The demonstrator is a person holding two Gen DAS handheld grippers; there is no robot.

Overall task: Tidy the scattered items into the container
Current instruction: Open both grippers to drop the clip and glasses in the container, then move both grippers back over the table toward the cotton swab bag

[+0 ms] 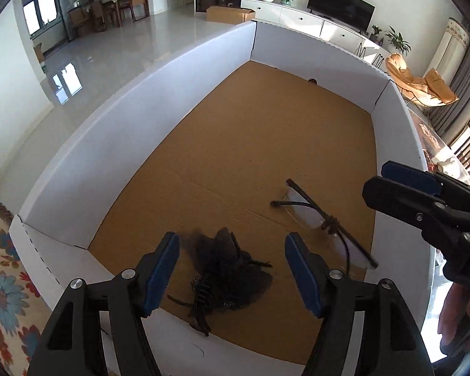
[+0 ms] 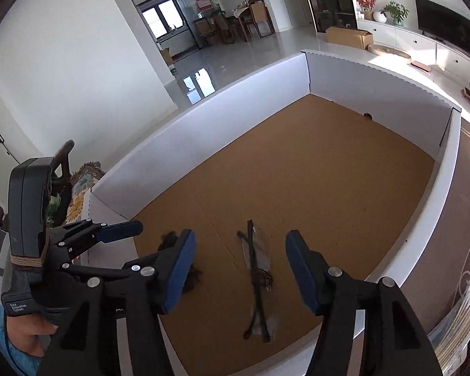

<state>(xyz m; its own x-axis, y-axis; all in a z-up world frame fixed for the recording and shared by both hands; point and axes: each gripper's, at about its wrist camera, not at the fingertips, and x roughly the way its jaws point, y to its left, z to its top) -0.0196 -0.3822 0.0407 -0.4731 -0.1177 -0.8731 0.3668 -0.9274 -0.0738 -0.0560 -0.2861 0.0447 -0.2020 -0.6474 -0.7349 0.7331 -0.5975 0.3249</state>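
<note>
The container is a wide box with white walls and a brown cardboard floor. A black frilly hair clip lies on that floor by the near wall. My left gripper hangs open above it with nothing between its pads. To the right lie clear-lens glasses with dark arms. In the right wrist view the glasses rest on the floor below my open, empty right gripper. The hair clip is partly hidden behind its left finger. The right gripper also shows over the box's right wall.
A floral cloth lies left of the box. A packet of cotton swabs sits outside the right wall. A person's hand grips the left tool's handle. The far half of the box floor is bare.
</note>
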